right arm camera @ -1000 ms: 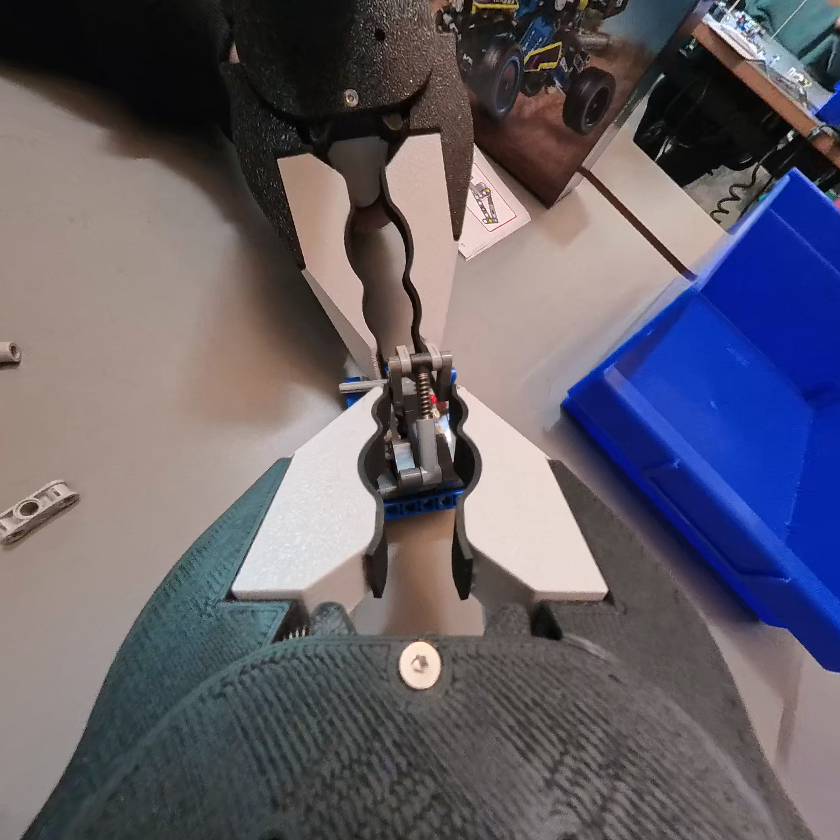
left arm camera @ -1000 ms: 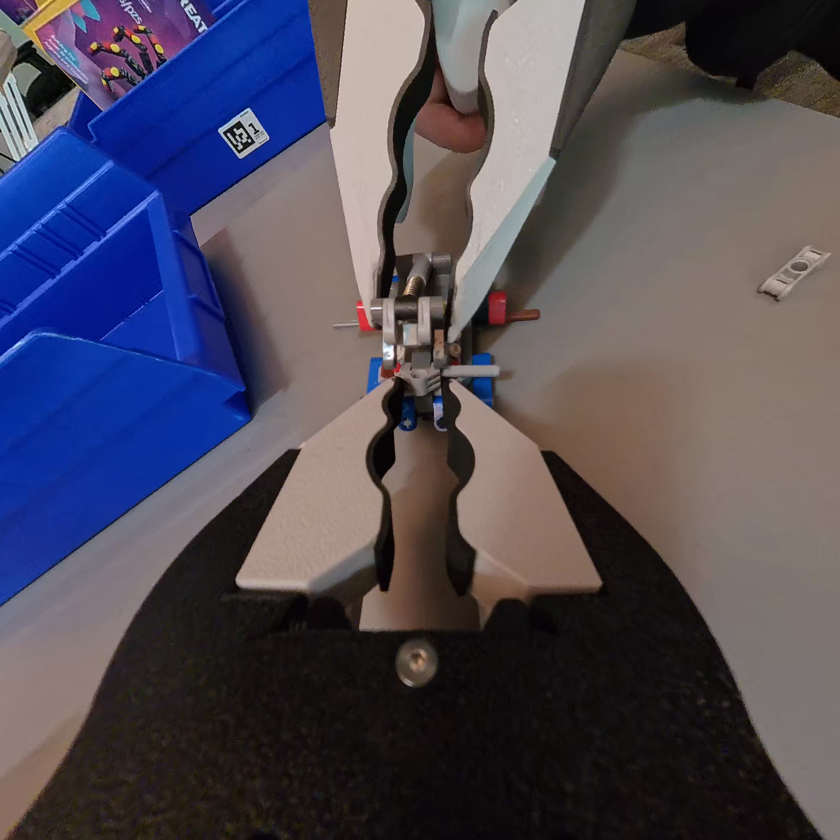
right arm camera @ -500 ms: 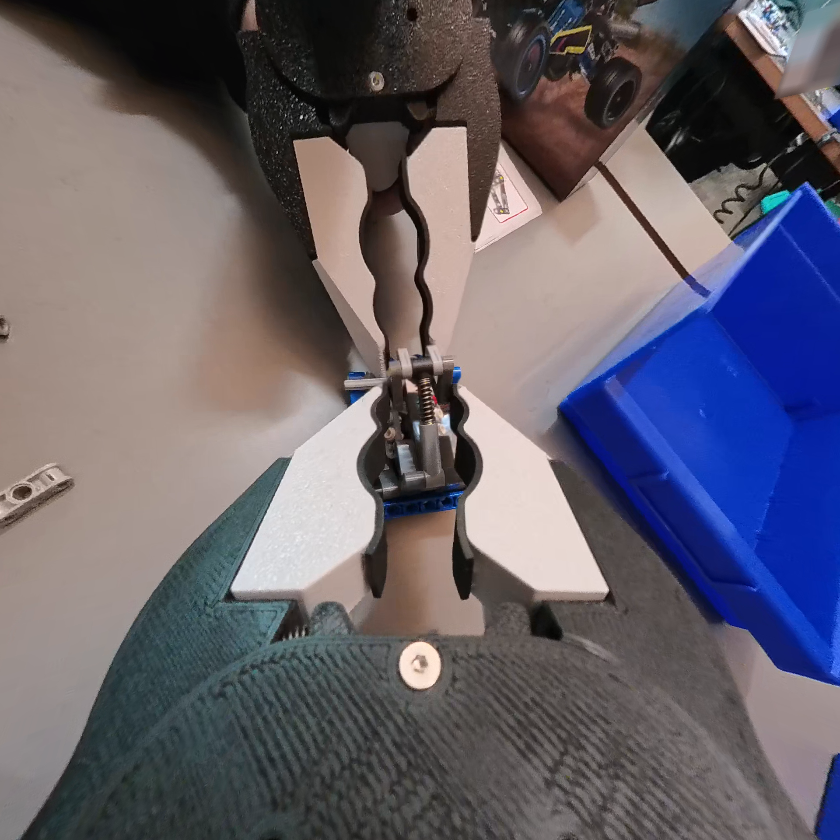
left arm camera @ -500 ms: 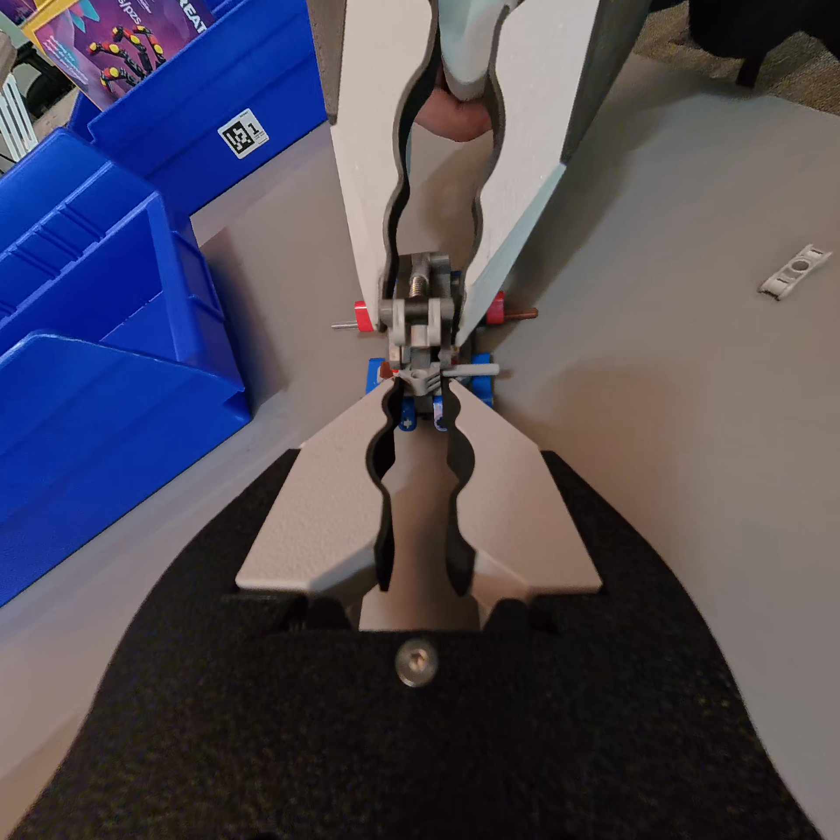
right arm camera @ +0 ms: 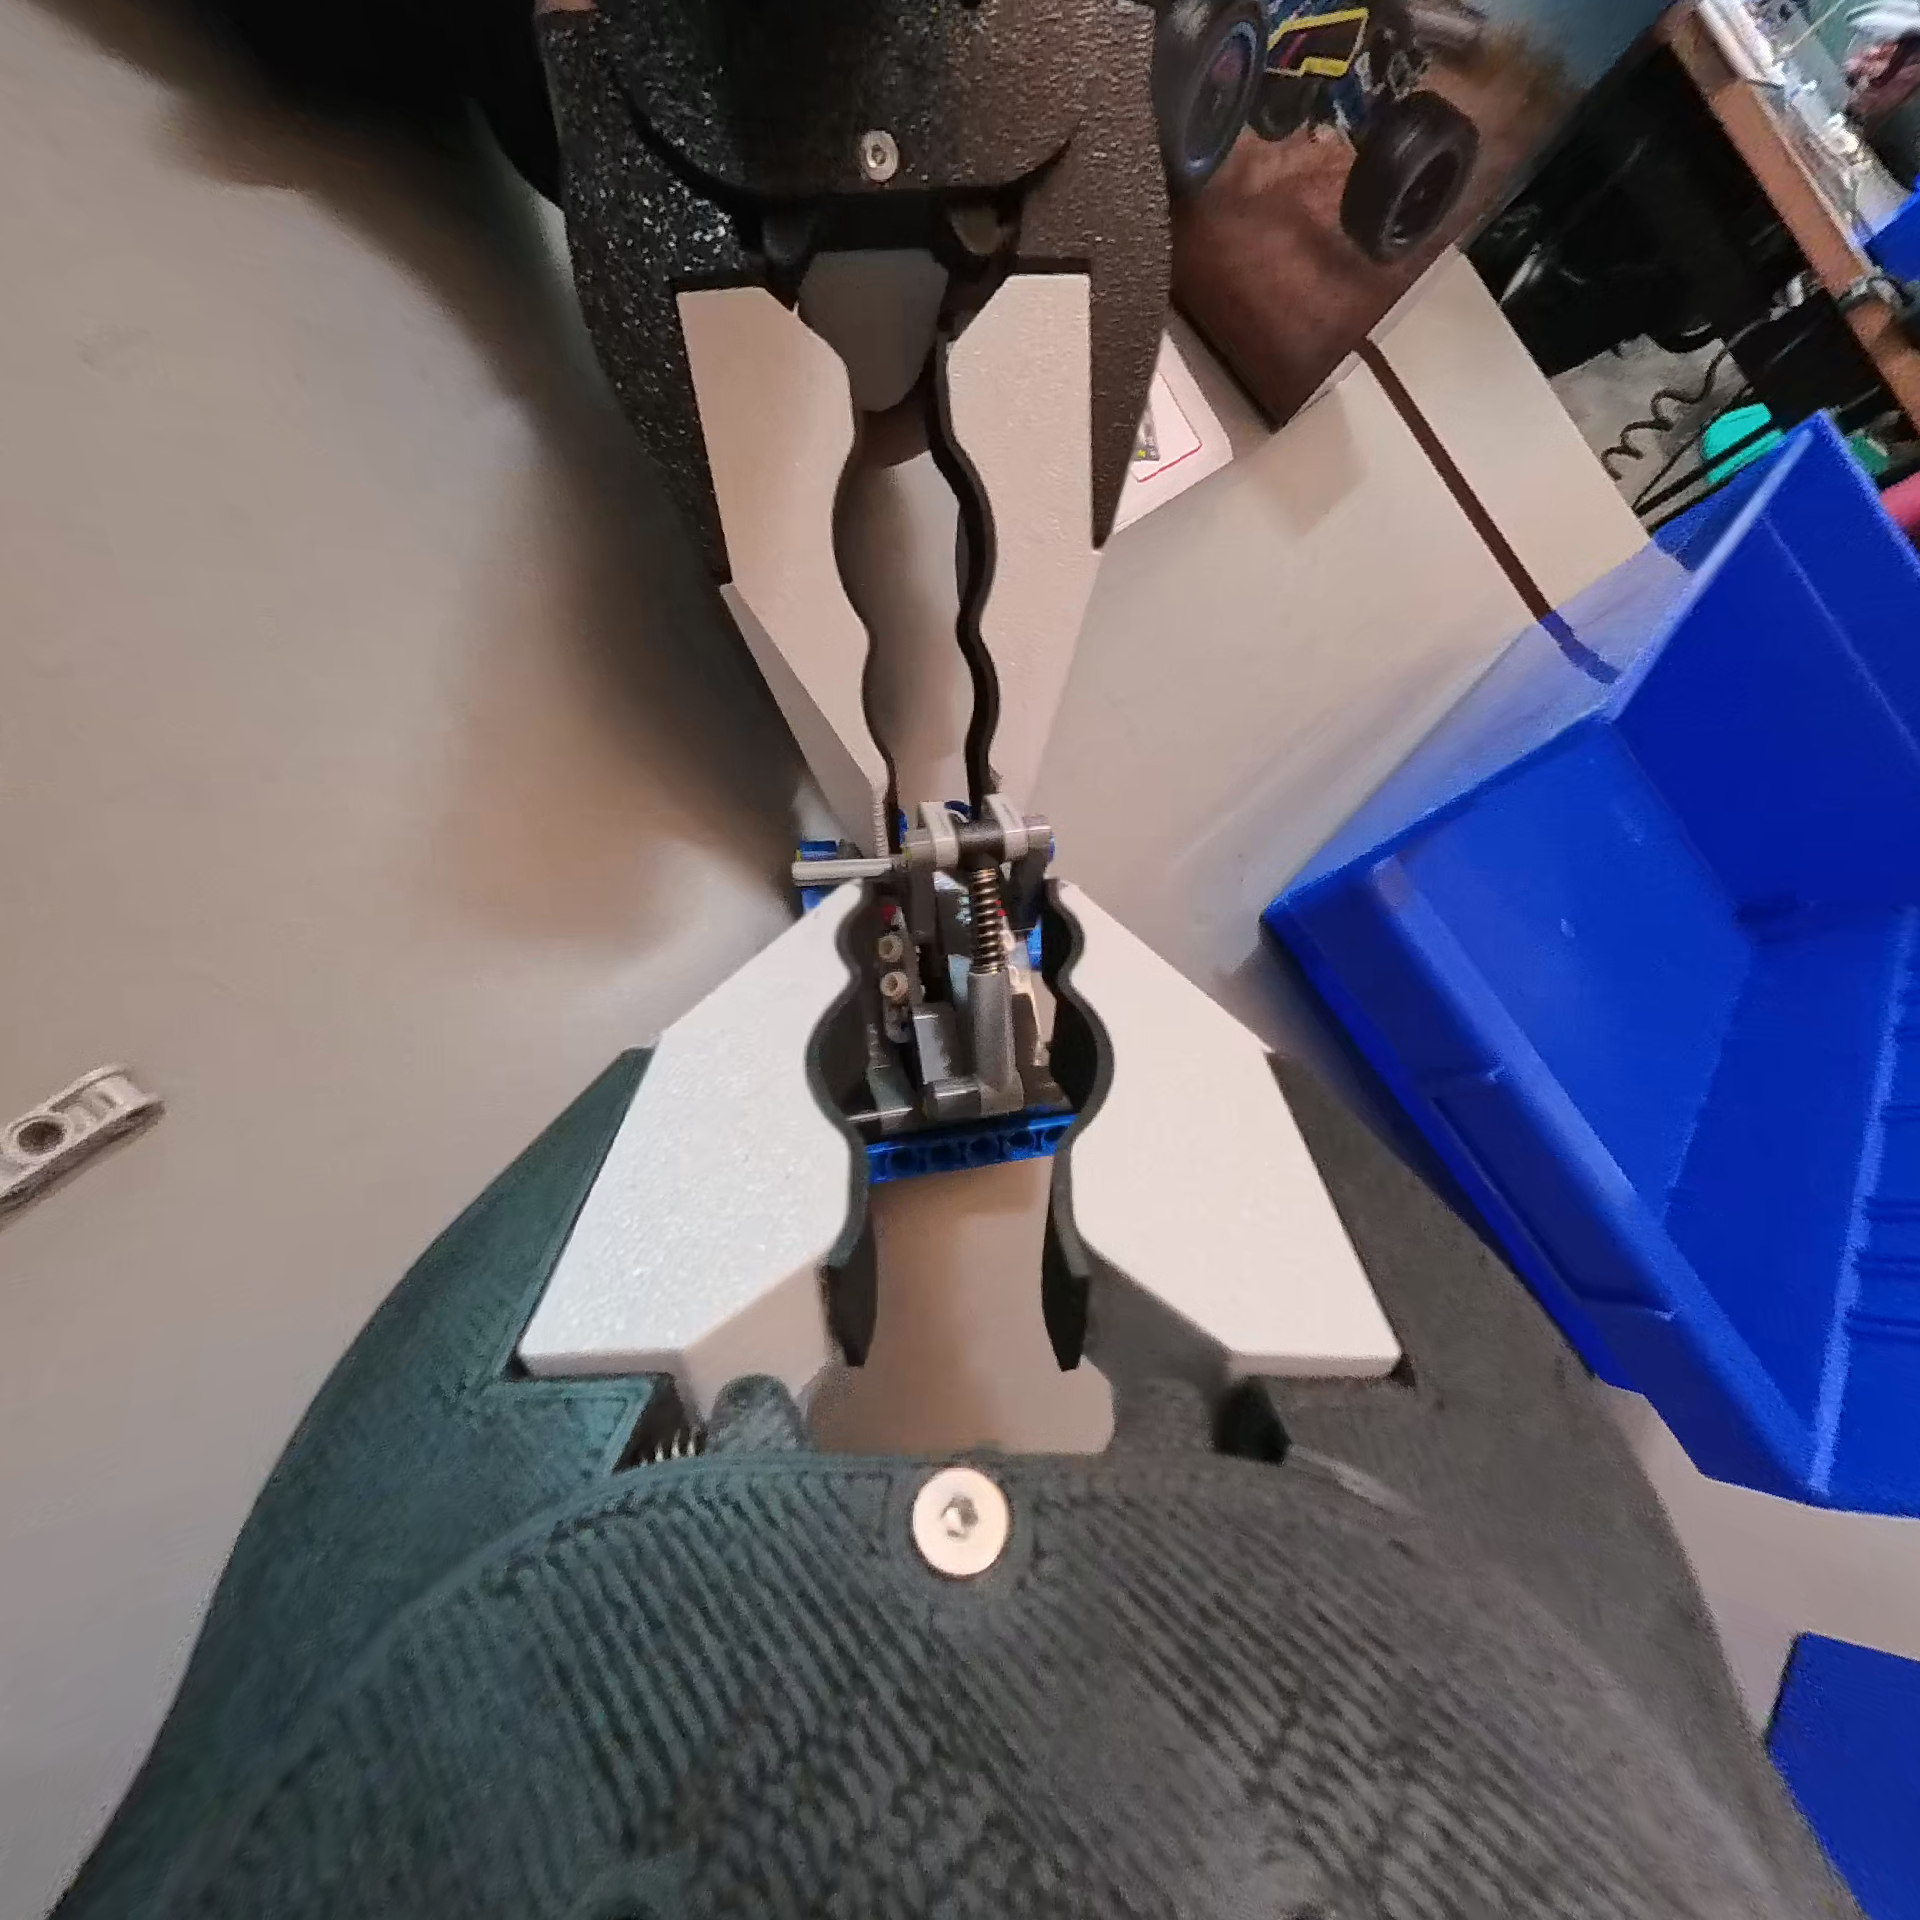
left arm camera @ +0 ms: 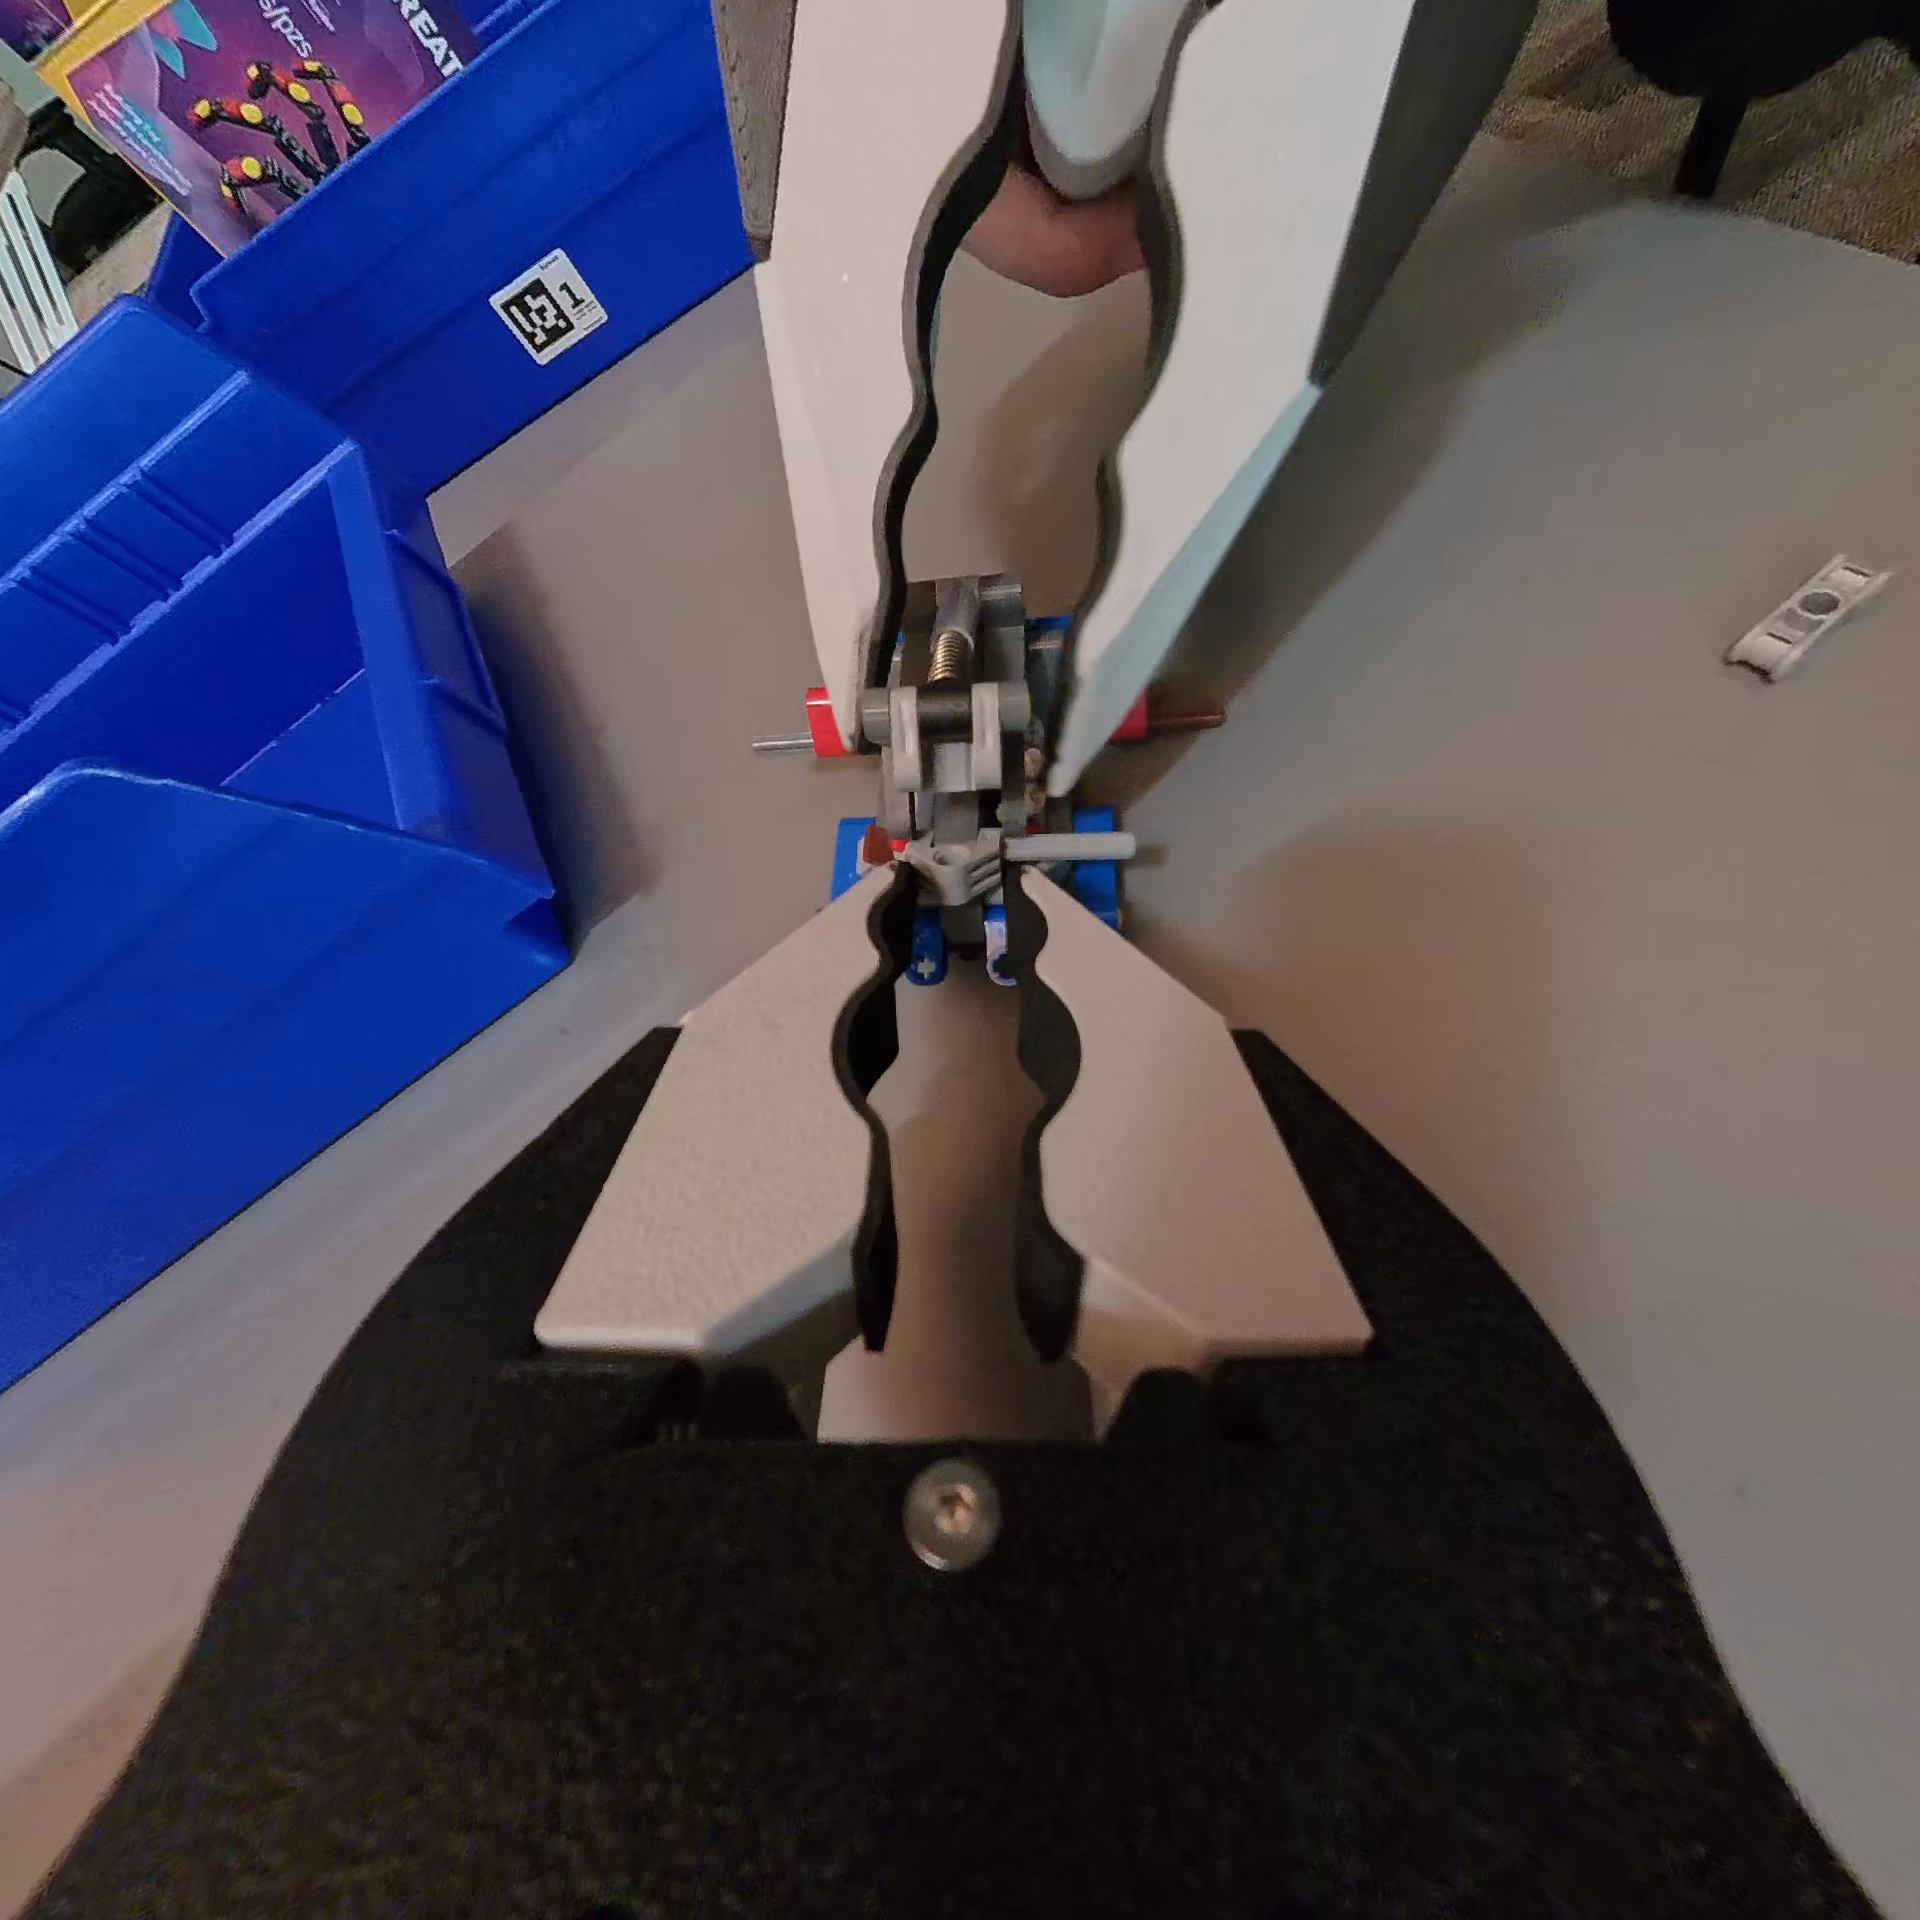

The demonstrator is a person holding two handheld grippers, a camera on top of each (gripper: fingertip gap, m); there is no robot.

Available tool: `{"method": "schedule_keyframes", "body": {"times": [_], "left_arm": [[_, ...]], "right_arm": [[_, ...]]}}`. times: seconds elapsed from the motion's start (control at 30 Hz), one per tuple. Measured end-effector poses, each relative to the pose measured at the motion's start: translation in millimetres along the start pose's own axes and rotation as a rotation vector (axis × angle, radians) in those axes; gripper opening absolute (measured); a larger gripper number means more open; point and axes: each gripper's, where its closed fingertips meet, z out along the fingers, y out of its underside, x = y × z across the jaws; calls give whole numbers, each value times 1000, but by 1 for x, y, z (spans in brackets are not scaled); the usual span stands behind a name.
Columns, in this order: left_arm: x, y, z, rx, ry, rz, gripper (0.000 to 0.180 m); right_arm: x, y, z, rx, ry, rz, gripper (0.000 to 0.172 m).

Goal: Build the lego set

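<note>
Left claw: nipped shut on the grey connector end of the brick model.
Right claw: clamped round the model's far end — both meet over the table.
Nearby: blue bins left of model.

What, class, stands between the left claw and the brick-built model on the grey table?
Nothing visible: the left claw is already at the brick-built model, fingertips on either side of its near end. The right claw grips it from the opposite side.
</note>
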Motion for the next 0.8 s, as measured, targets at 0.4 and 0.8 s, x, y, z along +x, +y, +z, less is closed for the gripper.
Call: {"method": "schedule_keyframes", "body": {"times": [0.4,0.8], "left_arm": [[-3,-7,-6,61,-9,-14,18],[31,-13,-24,-105,-119,-391,15]], "right_arm": [[3,9,-6,63,18,150,29],[-9,6,-6,77,-81,178,34]]}}
